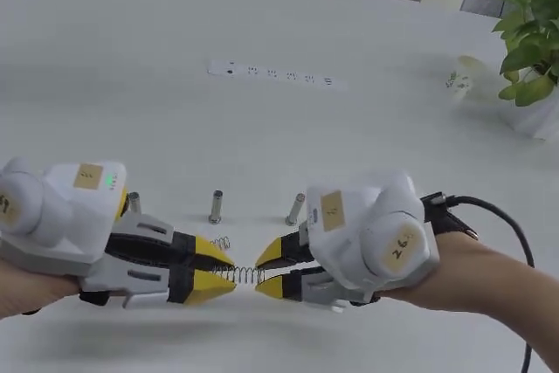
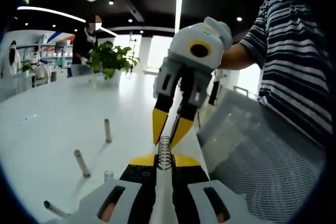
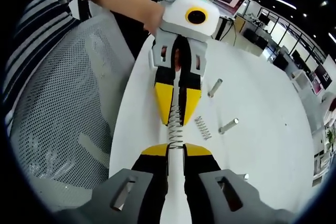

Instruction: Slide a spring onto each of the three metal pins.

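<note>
Steel wire, thin and bright, is spanning the gap between the two claws in the head view. The spring (image 1: 242, 275) is lying level, its long axis running side to side along the near part of the smooth white table (image 1: 131, 102). The left gripper (image 1: 220, 273) is pinching one end and the right gripper (image 1: 267, 275) the other, their yellow tips facing each other. Beyond the coil, the three dull grey pins seem to be standing on end. The middle pin (image 1: 216, 207) is just behind the left claw's tips, the right pin (image 1: 295, 209) is just beside the right claw's body, and the left pin (image 1: 134, 203) is peeking out behind the left claw's white shell. A loose spring (image 1: 221, 242) is resting between the middle pin and those tips. No pin is wearing a coil yet.

In the left gripper view, that claw's black jaws are sitting almost together, clamping the coil at the yellow pads. The pins, plain smooth cylinders, are standing off to the left of the jaw line.

In the right gripper view, its own jaws are likewise pressing on the spring's near end. The coil is running straight ahead into the left claw, beside a mesh chair (image 3: 68, 103).

To my eye the held coil is lying crosswise to the upright pins. One claw will probably have to let go so the other can tip it upright, and the left looks nearer the middle pin.
</note>
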